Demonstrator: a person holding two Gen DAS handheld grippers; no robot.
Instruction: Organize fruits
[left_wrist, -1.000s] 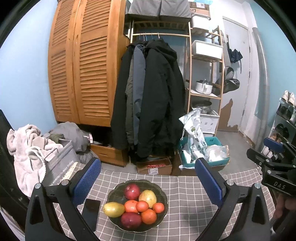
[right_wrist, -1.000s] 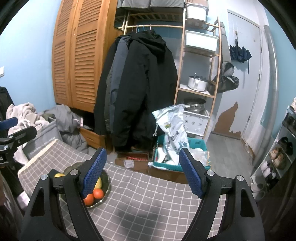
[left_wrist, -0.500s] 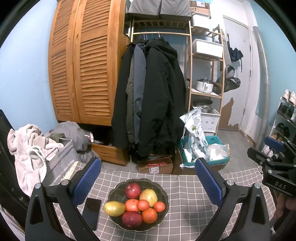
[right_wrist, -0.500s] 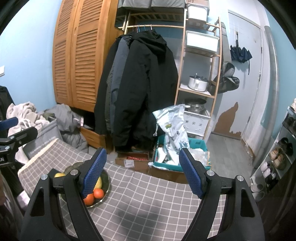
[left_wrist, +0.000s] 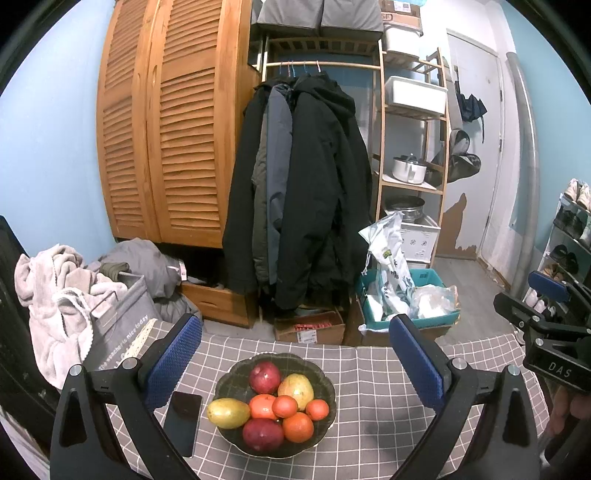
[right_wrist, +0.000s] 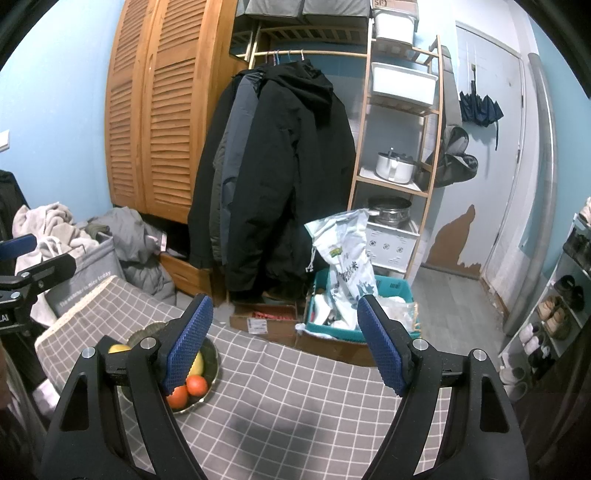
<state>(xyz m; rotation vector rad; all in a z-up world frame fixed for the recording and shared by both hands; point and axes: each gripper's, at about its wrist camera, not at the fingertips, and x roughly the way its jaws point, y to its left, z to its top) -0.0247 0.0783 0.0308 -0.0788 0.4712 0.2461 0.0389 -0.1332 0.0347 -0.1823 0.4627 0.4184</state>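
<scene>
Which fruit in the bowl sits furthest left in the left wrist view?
The yellow-green oblong mango, lying at the dark bowl's left edge; the others cluster further right.

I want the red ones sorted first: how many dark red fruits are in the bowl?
2. One dark red round fruit sits at the far side of the dark scalloped bowl; the other lies at the near edge. More could be hidden beneath the pile.

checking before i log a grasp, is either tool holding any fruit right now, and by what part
Nothing is held. The left tool and right tool both stand open and empty; all the fruit sits in the bowl.
</scene>
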